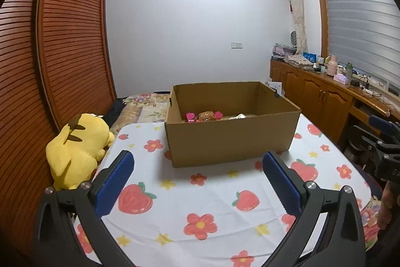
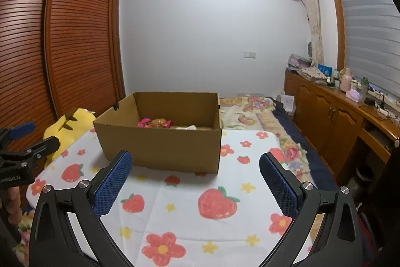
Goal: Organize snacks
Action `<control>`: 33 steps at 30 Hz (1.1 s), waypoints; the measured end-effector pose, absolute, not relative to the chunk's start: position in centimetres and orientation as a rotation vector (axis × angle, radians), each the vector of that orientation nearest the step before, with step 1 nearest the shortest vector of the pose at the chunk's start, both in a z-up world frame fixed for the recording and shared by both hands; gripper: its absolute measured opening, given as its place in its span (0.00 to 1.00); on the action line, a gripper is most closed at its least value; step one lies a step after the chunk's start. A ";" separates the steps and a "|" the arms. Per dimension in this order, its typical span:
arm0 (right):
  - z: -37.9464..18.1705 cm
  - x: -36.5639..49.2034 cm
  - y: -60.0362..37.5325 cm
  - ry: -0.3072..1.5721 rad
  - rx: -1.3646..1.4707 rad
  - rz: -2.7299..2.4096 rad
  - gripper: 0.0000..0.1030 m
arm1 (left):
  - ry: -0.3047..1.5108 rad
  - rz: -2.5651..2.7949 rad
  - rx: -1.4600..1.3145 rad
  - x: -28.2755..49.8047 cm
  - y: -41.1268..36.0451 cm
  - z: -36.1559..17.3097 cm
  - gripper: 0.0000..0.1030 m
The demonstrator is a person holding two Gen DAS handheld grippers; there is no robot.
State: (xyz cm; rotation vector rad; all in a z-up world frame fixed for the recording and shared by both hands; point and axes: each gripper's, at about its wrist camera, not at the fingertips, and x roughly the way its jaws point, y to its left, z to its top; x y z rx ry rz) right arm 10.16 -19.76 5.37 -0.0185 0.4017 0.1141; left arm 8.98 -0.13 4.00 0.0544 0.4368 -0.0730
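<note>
Both the left gripper (image 1: 197, 164) and right gripper (image 2: 195, 164) are held spread and empty before the cardboard box (image 1: 230, 139). A yellow plush (image 1: 77, 149) is seen left of the box — wrapped snacks (image 1: 203, 116) lie inside.

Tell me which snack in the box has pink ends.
The brown-centred packet at the left of the cardboard box; the pale wrapper beside it shows no pink.

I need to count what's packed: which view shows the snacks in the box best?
Left wrist: the snacks sit near frame centre, pink and brown wrappers visible over the box wall. Right wrist shows them smaller, partly hidden.
</note>
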 end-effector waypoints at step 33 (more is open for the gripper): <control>3.2 10.3 -20.0 0.434 -0.016 0.102 1.00 | 0.463 -0.054 0.061 9.0 0.5 2.3 1.00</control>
